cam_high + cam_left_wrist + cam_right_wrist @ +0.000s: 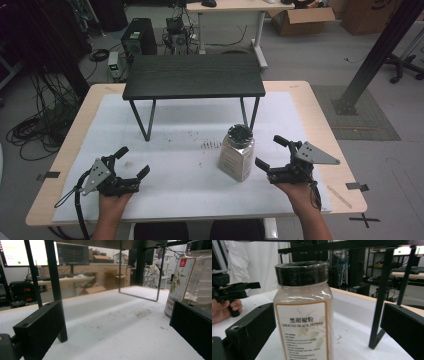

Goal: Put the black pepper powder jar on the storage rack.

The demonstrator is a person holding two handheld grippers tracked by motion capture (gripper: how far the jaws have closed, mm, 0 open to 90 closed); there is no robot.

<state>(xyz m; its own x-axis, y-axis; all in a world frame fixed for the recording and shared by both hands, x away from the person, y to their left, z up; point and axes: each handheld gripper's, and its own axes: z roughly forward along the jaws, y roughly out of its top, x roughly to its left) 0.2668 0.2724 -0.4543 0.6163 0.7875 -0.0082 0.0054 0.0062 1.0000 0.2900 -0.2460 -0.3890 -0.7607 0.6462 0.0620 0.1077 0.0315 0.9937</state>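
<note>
The pepper jar stands upright on the white mat, just at nine o'clock of the right gripper, whose jaws are spread and clear of it. The left gripper, also spread and empty, sits well apart at the jar's eight o'clock.

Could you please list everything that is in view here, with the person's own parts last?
pepper jar: one, clear with a black lid, upright on the mat, right of centre, in front of the rack.
rack: one, black, on thin legs, at the far middle of the mat.
mat: one, white, covering most of the table.
table: one, light wood.
cardboard boxes: at least two, brown, on the floor behind.
left tongs: one, black, open, near left of the mat.
right tongs: one, black, open, beside the jar, not touching it.
</note>
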